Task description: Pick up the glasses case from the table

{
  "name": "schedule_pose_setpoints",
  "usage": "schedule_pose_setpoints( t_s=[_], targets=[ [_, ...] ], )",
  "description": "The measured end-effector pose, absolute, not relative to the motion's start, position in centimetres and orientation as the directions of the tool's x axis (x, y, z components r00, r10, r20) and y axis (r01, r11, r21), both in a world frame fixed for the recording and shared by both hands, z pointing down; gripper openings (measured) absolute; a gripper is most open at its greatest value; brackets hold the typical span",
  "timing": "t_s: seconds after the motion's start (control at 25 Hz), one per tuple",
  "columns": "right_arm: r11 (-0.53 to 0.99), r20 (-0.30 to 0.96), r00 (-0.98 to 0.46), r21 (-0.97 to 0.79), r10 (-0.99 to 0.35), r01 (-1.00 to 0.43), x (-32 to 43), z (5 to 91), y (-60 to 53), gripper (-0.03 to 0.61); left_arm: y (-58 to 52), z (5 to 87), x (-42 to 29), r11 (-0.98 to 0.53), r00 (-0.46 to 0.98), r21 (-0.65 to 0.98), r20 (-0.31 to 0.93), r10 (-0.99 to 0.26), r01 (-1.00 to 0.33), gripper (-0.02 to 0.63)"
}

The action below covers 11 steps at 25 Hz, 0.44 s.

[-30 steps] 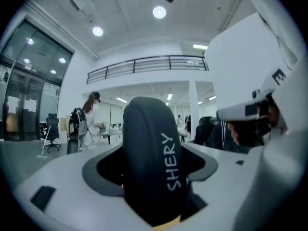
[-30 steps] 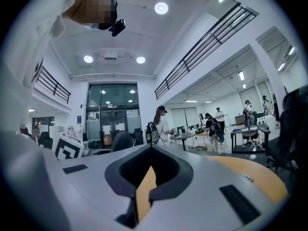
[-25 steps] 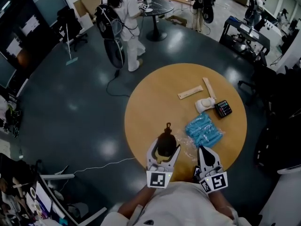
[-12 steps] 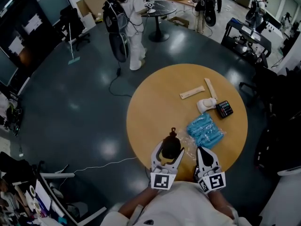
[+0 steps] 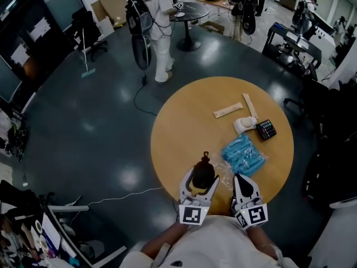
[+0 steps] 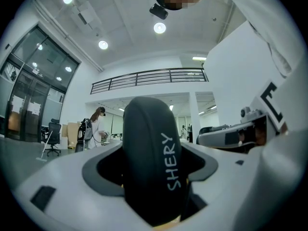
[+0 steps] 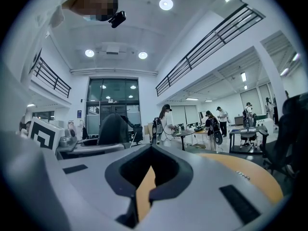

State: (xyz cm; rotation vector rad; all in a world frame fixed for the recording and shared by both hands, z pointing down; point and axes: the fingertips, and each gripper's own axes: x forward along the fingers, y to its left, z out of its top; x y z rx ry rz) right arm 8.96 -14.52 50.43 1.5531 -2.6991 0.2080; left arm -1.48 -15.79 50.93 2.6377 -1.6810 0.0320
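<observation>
A dark oval glasses case (image 5: 201,173) with white lettering is clamped between the jaws of my left gripper (image 5: 201,177), which is shut on it. The case stands upright over the near edge of the round wooden table (image 5: 178,133), a small loop sticking out of its far end. In the left gripper view the case (image 6: 150,158) fills the gap in the left gripper (image 6: 151,186). My right gripper (image 5: 242,181) sits beside it on the right, over the table's near edge, shut and holding nothing. In the right gripper view, the right gripper (image 7: 151,154) shows its jaws closed together.
A blue packet (image 5: 242,154) lies just beyond the grippers, with crinkled clear plastic (image 5: 224,173) beside it. Farther off are a white object (image 5: 242,125), a small black keypad (image 5: 265,129) and two pale flat sticks (image 5: 227,110). People stand at other tables across the dark floor.
In the first half second the left gripper and the case shifted slightly right and nearer; since then nothing on the table has moved. A person in white beyond the table has moved a little.
</observation>
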Motion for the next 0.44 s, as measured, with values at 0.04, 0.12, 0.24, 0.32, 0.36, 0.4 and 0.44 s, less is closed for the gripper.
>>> schedule_pose_setpoints(
  t_s=[0.04,0.12,0.24,0.32,0.36,0.4,0.44],
  targets=[
    [0.496,0.084,-0.505,-0.105,-0.859,-0.862,8.94,50.49,-14.47,0.015,-15.75,51.02,-1.51,-0.42,0.42,0.007,0.024,-0.907,-0.907,0.347],
    [0.496,0.084,-0.505,-0.104,-0.859,-0.862,8.89,50.51,-14.36,0.014,-15.64,51.15,-1.59,-0.418,0.419,0.011,0.029,-0.908,-0.908,0.347],
    [0.498,0.086,-0.507,-0.105,-0.858,-0.861,8.78,50.33,-14.25,0.015,-15.57,51.06,-1.74,-0.418,0.418,0.011,0.035,-0.908,-0.909,0.347],
    [0.5,0.086,-0.509,-0.104,-0.857,-0.86,8.77,50.22,-14.28,0.014,-15.64,50.91,-1.77,-0.417,0.417,0.003,0.032,-0.908,-0.909,0.347],
    [0.501,0.086,-0.51,-0.105,-0.856,-0.859,8.79,50.19,-14.29,0.015,-15.67,50.85,-1.76,-0.416,0.416,0.001,0.031,-0.909,-0.909,0.347],
    [0.502,0.086,-0.51,-0.105,-0.856,-0.859,8.81,50.17,-14.28,0.015,-15.68,50.82,-1.73,-0.415,0.415,0.0,0.03,-0.909,-0.91,0.347],
    [0.503,0.086,-0.511,-0.105,-0.855,-0.858,8.84,50.16,-14.27,0.015,-15.69,50.8,-1.71,-0.414,0.414,0.001,0.029,-0.91,-0.91,0.347]
  ],
)
